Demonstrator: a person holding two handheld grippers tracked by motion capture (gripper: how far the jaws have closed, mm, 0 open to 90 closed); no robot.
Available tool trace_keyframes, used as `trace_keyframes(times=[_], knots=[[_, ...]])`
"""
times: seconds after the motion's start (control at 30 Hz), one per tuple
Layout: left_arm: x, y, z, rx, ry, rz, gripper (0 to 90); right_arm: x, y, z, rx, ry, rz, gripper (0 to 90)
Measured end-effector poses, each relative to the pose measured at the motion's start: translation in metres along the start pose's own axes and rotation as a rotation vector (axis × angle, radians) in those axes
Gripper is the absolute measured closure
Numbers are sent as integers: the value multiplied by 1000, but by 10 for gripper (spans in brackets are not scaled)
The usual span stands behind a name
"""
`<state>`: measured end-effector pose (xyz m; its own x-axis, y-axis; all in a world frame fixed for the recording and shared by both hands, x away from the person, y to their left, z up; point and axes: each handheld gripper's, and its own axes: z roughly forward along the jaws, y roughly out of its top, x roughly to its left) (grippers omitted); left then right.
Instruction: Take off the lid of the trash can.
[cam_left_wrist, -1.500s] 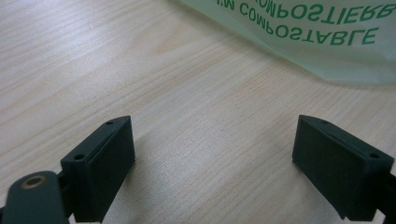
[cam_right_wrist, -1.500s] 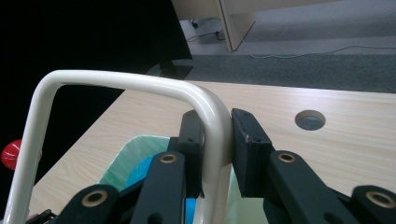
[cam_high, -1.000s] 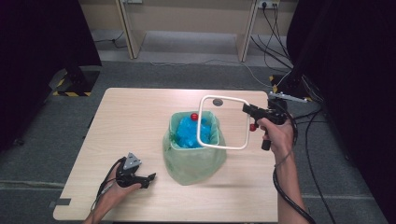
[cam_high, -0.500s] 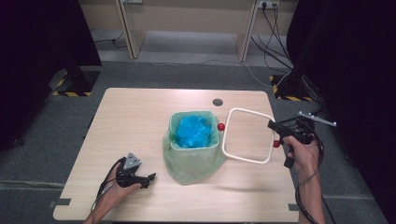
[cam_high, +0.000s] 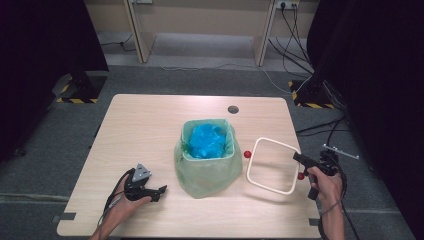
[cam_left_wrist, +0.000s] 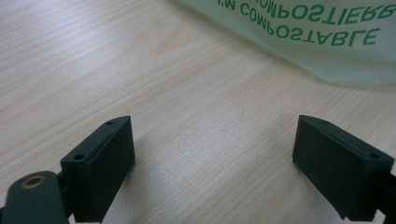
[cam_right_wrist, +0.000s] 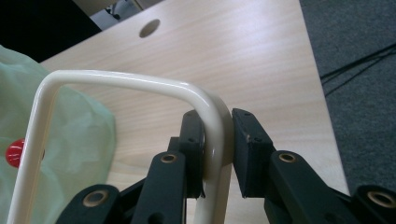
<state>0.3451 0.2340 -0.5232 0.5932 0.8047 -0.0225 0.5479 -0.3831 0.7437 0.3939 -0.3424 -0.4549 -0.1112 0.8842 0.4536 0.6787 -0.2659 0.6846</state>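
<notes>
- Table (cam_high: 150, 125) of pale wood, with a round cable hole (cam_high: 233, 109) near its far edge.
- At the near left, the person's left hand rests on the tabletop with the left gripper (cam_high: 161, 189) pointing toward the middle; in the left gripper view its jaws stand wide apart over bare wood with nothing between them.
- In the middle stands a bin (cam_high: 206, 159) lined with a pale green bag (cam_left_wrist: 327, 51); crumpled blue material (cam_high: 207, 141) lies inside it.
- Green print on the bag can be read in the left gripper view, upside down there: "COMPOSTABLE" on one line and "COMPOSTIER…" on another, cut off at the picture's edge.
- Just right of the bin, a cream-white frame (cam_high: 272, 167) of bent tube, roughly square with rounded corners, is held tilted above the table.
- It carries a small red knob (cam_high: 247, 154) on its left side, close to the bag, and another red one (cam_high: 301, 175) on its right.
- At the right edge, the right gripper (cam_right_wrist: 217, 144) is clamped on the frame's tube just below a rounded corner, one pad on each side of it.
</notes>
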Motion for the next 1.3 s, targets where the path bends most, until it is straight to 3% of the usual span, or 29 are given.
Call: trace_keyframes(times=[0.23,0.33,0.6,0.63,0.77,0.83,0.9,1.0,1.13,1.3], knots=[[0,0,0,-1,1,-1,120,-11,-15,11,59,-78,-37,751],[0,0,0,0,1,-1,120,-14,-21,18,92,-81,-38,749],[0,0,0,-2,2,-3,120,-15,-29,30,135,-162,-77,742],[0,0,0,-2,2,-3,120,-14,-30,30,141,-187,-123,742],[0,0,0,-1,2,-2,120,-13,-30,29,137,-211,-132,737],[0,0,0,-1,2,-1,120,-11,-32,29,138,-229,-142,701],[0,0,0,0,2,-1,120,-9,-31,28,133,-261,-153,611],[0,0,0,0,2,0,119,-2,-27,22,76,-307,-158,503],[0,0,0,1,2,1,119,13,-21,17,36,-298,-171,424],[0,0,0,-1,1,-2,119,35,-20,22,-4,-231,-173,375]])
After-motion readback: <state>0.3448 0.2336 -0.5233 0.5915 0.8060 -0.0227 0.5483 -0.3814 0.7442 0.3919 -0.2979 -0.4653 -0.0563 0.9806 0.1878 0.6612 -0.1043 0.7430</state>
